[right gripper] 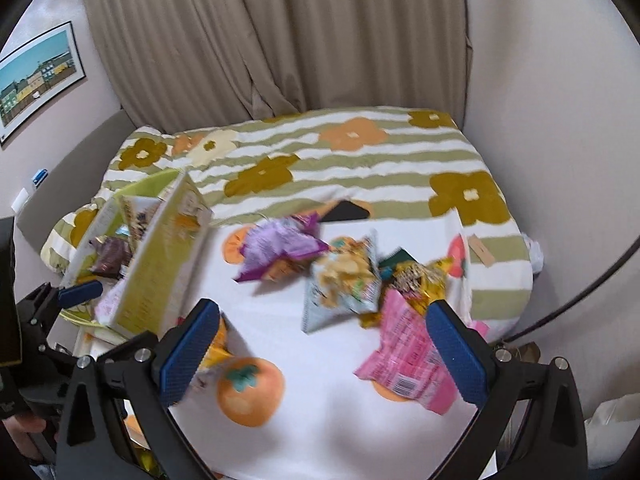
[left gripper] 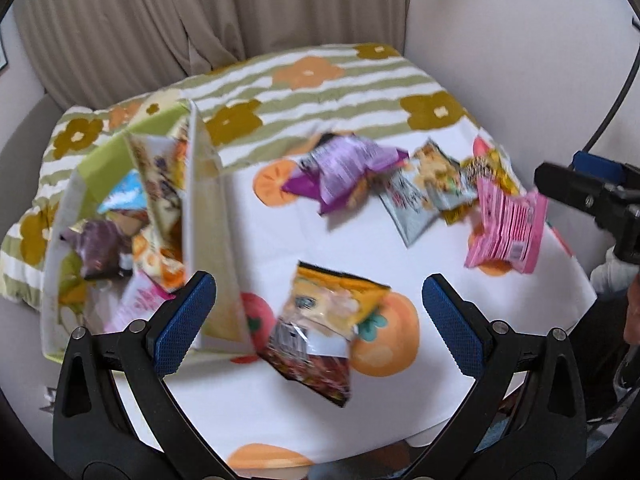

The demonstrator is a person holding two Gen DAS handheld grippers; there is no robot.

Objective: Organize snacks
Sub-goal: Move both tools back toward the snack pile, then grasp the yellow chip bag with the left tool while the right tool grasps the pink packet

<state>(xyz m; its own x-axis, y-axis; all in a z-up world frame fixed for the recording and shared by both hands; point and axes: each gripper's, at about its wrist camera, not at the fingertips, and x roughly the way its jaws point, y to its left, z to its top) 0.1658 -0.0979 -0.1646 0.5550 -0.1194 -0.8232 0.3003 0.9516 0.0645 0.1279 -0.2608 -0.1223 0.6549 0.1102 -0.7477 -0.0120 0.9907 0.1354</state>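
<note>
Left gripper spread over orange packet; right gripper spread, empty; packet print blurred, unreadable.

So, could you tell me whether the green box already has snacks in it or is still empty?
Partly filled: the green box is open-topped, and several packets, including a brown packet, show inside it.

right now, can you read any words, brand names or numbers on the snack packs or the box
None can be read.
pink pack: print and barcode, blurred.
purple pack: white text panel, blurred.
yellow pack: label blurred.
green box: side print blurred.
</note>
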